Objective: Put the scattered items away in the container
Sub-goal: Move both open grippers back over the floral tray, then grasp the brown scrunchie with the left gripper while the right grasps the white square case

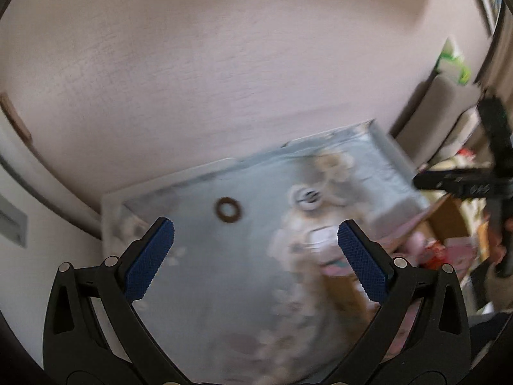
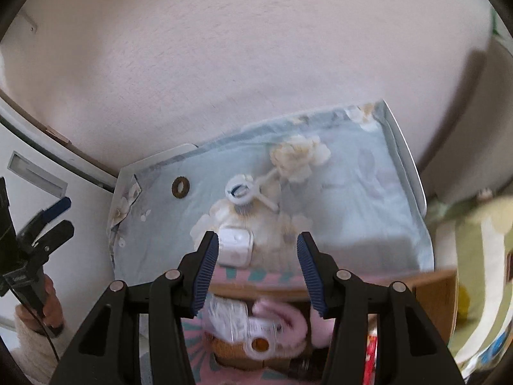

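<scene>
Fingers of the right gripper (image 2: 258,268) stand moderately apart with nothing between the pads, poised over the near edge of the cloth-covered table (image 2: 368,199); those of the left gripper (image 1: 256,258) are spread wide and likewise hold nothing. Three items remain on the cloth (image 2: 160,224). A small white box (image 2: 236,245) with rounded corners lies at the near edge, just beside the right gripper's left finger (image 2: 208,263); it looks rigid, light and smooth (probably slippery on its broad faces), so a hold across its two narrower sides seems safest. A white clip (image 2: 245,192) lies near the middle, light, hard plastic, likely best taken across its round head rather than its thin prongs. A brown ring (image 2: 180,187) lies toward the far left corner; it is flat and low, hard to pinch from above, and may need one finger at its outer rim. Below the near edge sits the open cardboard box (image 2: 433,284), already holding a pink fluffy item (image 2: 282,319) and other goods too blurred to identify.
</scene>
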Demonstrator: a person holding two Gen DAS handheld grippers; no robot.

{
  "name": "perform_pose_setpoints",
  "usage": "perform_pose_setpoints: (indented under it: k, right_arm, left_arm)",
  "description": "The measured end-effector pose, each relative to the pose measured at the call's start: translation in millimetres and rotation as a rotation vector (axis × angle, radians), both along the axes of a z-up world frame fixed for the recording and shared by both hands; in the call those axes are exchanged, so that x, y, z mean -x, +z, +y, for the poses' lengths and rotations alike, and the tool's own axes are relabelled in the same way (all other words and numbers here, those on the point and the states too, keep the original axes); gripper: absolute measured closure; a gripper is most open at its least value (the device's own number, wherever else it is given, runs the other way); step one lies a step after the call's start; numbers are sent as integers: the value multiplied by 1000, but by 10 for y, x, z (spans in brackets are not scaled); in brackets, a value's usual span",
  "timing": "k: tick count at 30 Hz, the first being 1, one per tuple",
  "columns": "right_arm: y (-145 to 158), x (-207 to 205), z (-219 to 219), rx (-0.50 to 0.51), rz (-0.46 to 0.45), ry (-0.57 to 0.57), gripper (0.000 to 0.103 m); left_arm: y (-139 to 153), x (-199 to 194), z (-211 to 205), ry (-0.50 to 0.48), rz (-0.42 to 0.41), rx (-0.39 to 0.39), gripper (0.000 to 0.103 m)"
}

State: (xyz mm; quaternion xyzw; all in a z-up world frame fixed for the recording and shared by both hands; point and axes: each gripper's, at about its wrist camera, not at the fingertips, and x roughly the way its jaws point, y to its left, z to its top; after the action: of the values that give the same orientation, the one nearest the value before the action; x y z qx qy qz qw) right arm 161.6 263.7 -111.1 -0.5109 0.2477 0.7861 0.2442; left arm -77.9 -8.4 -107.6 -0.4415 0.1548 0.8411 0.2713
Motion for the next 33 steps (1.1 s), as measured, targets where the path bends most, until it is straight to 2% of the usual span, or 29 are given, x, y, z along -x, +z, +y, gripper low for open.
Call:
perform_pose_setpoints:
  k: [4,9,12,15,20,24,29,30,33]
  right_arm:
    - [-120,285,104,11,-53,20,56]
    - [-628,625,122,114,-222,28,56]
    - [-931,762,31,155,-293,26,56]
    - [-1190,839,-71,185,-350,-8,56]
    - [-1535,924,-154,235,-432,-69,56]
    - [-1679,947,-178,198,-498,-103,56]
    - [-1803,887,-149,227,-521,-171,56]
    - [-1823,876,-147,233,-521,-179,55]
    - [-1843,864,-140,230,-524,-199,42]
  left_arm:
    - [-373,315,132,-7,-34,125,1]
    - [-984,631,283,-10,-121,199,1]
    - [-1327,799,360,-6,-168,220,1]
    - [-1573,900,418,1,-183,259,1]
    - [-1777,981,510,-12,-157,311,1]
    - [-1890,1008,571,-33,-140,344,1]
    - [-1998,1035,602,-47,-150,350,1]
    - [-2015,1041,603,-48,-153,350,1]
    - [-2019,1069,596,-48,-162,330,1]
